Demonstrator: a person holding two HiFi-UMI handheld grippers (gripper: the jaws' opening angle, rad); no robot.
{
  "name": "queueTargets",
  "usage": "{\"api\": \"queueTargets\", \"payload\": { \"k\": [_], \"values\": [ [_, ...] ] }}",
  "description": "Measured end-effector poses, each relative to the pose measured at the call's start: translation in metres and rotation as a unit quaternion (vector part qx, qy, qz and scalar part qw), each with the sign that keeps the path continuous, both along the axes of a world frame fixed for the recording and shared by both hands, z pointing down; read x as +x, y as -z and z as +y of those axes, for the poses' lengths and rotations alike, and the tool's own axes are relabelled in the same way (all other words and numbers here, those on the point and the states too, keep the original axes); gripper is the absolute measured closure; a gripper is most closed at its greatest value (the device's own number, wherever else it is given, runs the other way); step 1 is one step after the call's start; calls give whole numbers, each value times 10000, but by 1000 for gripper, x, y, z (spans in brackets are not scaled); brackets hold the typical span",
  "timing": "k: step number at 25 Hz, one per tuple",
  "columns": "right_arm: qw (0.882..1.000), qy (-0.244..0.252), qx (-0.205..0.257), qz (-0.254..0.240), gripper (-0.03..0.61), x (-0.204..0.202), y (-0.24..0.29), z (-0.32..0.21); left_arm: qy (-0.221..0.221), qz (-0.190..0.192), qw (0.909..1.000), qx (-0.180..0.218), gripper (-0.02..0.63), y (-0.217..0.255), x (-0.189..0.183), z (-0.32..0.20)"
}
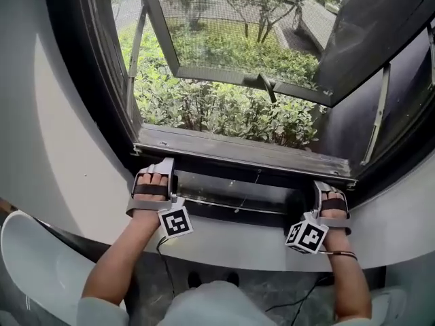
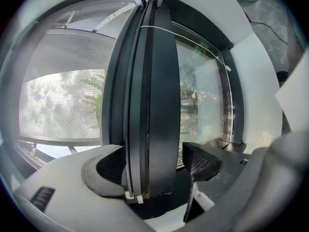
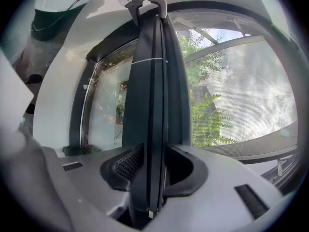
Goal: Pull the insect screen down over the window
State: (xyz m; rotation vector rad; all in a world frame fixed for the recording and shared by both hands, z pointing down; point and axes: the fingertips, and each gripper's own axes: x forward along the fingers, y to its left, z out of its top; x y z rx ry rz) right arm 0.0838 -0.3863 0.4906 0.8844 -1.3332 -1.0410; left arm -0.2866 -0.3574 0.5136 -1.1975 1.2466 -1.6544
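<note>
Insect screen bar (image 3: 153, 105), right gripper (image 3: 149, 166) clenched on it; left gripper (image 2: 157, 161) astride, released, gap in own view

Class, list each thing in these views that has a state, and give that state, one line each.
window sash: swung open outward.
insect screen: mesh unrolled, stretched from the screen bar.
screen bar: between the jaws of both grippers.
left gripper: open, one pad on the screen bar, the other just clear.
right gripper: shut on the screen bar.
</note>
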Motion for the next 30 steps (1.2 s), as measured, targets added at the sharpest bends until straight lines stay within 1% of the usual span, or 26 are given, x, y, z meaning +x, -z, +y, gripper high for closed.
{"api": "queueTargets", "payload": {
  "k": [4, 9, 12, 14, 18, 20, 22, 24, 26, 28, 30],
  "values": [
    [9992, -1, 387, -63, 457, -2, 0, -4, -6, -79, 9998, 169, 242, 0, -3, -5],
    [9981, -97, 607, -37, 457, 0, 0, -4, 48, -250, 9996, 116, 242, -5, -4, -5],
    [9969, -39, 780, 42, 457, -4, -1, -6, 129, -93, 9999, -59, 242, -15, -8, -1],
    [9967, -30, 813, -1, 457, -5, -1, -5, 144, 19, 9999, -79, 242, -18, -8, 0],
    [9977, -117, 637, -222, 457, -3, 1, -3, -58, 217, 9993, 299, 242, -2, 1, -4],
    [9976, -173, 594, -304, 457, -2, 1, -3, -104, 301, 9990, 314, 242, -1, 4, -4],
    [9963, -221, 727, -402, 457, -1, 0, -3, -130, 315, 9990, 293, 242, -2, 5, -4],
    [9920, -125, 1131, -553, 463, -3, 1, -7, -92, 181, 9991, 378, 242, -3, 2, -6],
    [9848, 44, 1556, -771, 471, -5, 4, -11, 7, -167, 9985, 518, 242, -3, -3, -9],
    [9797, 132, 1717, -1030, 471, -6, 7, -12, 141, -376, 9974, 597, 242, -3, -5, -12],
    [9783, 159, 1701, -1175, 471, -5, 7, -10, 281, -338, 9974, 580, 242, -6, -5, -11]
  ]
}}
